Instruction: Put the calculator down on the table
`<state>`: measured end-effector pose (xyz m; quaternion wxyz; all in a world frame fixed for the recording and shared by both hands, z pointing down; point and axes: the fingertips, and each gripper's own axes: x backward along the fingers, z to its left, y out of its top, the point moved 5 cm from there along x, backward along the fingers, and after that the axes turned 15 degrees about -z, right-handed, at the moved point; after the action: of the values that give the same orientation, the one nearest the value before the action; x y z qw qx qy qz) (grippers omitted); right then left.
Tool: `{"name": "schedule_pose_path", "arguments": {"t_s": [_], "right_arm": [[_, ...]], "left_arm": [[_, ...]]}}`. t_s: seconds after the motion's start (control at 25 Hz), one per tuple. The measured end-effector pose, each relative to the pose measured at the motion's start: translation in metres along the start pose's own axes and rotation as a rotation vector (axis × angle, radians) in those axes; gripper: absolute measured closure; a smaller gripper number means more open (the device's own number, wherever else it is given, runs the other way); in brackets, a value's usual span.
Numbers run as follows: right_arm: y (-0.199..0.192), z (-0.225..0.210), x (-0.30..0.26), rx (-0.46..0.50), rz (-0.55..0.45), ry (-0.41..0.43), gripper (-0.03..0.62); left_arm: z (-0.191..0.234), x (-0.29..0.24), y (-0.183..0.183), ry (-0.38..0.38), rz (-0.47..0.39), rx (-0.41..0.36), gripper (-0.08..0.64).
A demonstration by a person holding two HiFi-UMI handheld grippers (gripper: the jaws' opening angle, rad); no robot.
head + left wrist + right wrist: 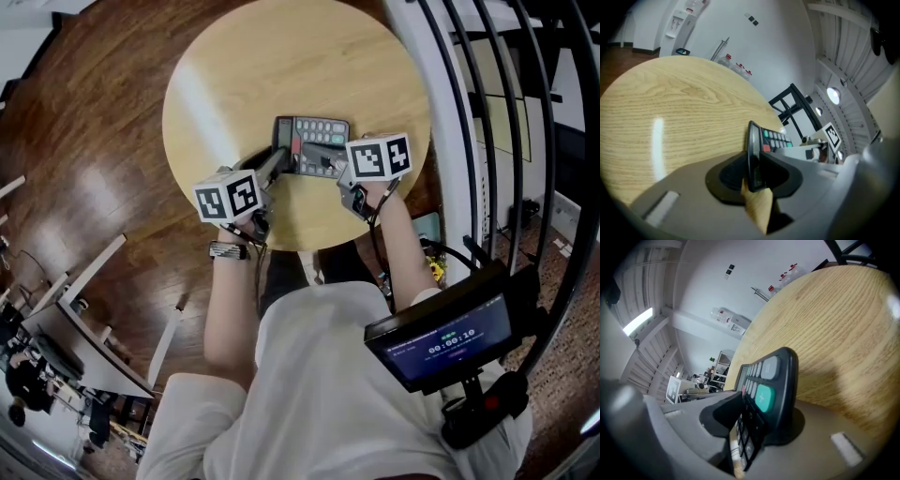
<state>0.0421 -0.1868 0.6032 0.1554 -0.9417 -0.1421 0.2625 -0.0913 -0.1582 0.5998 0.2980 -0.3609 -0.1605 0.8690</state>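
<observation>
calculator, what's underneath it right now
Under the calculator is the round wooden table; bare wood shows beside its edge in both gripper views. Its own body covers the underside, so whether it rests on the tabletop cannot be seen.

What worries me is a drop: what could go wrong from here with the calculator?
1. Both the left claw and the right claw grip the calculator; if one lets go first, it may twist or slip.
2. It looks tilted above the table, so an early release could let it clatter down.
</observation>
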Motion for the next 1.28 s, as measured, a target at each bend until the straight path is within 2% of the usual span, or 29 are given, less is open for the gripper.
{"name": "schedule_pose_path", "arguments": {"t_s": [0.44,1.28], "right_arm": [[-0.0004,-0.0009,0.0054,0.024,-0.002,-0.021,0.439],[-0.0033,-0.003,0.0091,0.005,-0.006,-0.008,0.425]], "left_arm": [[-0.0001,0.002,-0.0003,0.0,-0.013,0.021,0.468],[0.0017,0.009,0.0052,0.026,-0.008,-0.059,0.472]]}}
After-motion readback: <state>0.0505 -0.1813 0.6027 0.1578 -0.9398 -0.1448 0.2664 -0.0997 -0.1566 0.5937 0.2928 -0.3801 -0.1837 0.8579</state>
